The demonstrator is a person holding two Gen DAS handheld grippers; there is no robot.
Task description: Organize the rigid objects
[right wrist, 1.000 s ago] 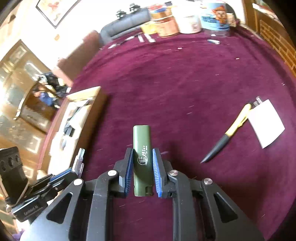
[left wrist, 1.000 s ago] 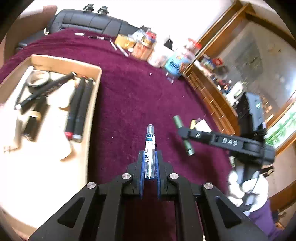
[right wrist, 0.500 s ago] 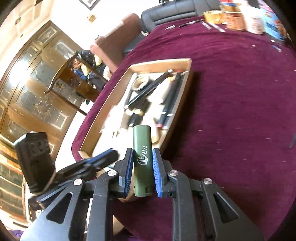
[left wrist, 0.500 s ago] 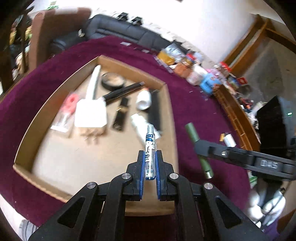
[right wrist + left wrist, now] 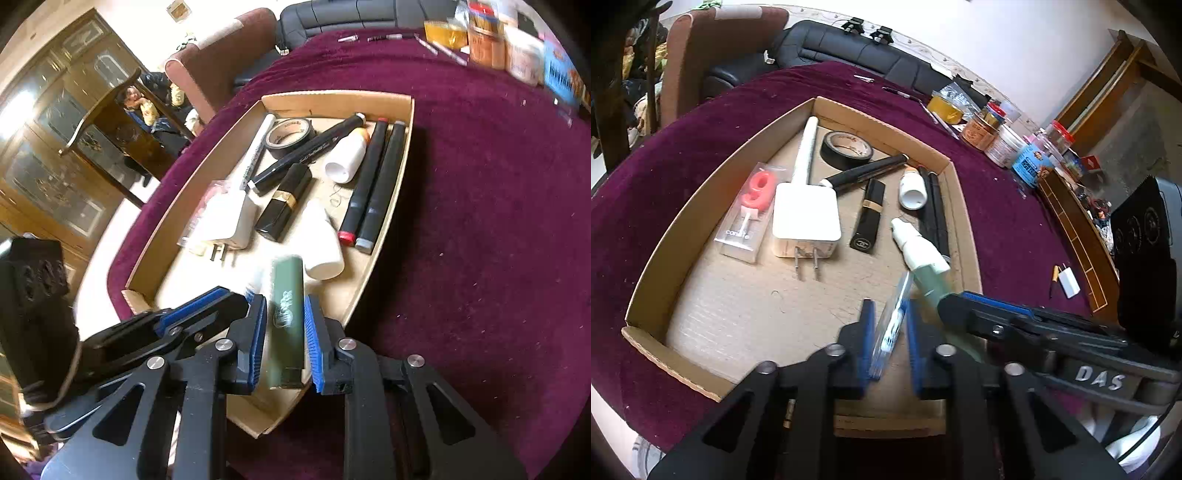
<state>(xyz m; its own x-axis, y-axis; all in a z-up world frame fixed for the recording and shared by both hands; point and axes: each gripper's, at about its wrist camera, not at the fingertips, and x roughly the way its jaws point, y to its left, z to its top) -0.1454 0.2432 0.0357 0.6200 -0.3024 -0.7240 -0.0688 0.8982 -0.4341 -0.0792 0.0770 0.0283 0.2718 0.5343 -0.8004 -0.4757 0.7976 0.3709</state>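
Observation:
Both grippers hover over the near end of a shallow cardboard tray [image 5: 646,295] on a purple tablecloth. My left gripper [image 5: 889,314] has its jaws apart; a small clear spray vial [image 5: 892,325] is blurred and tilted between them, loose. My right gripper [image 5: 284,317] also has its jaws apart around a blurred olive-green lighter [image 5: 286,314] that no longer touches both pads. The right gripper [image 5: 1015,321] crosses the left wrist view with the lighter [image 5: 931,282] at its tip. The tray [image 5: 402,184] holds several items.
In the tray lie a white charger [image 5: 805,221], a red candle pack [image 5: 750,210], black tape [image 5: 846,149], a black lipstick [image 5: 870,214], black markers [image 5: 373,184] and white bottles [image 5: 916,243]. Jars [image 5: 997,136] stand at the far table edge. A yellow pen and white card [image 5: 1065,282] lie right.
Both grippers moved from over the cloth to above the tray's near end. Both opened in the last half second, and the vial and the lighter are slipping out, blurred.

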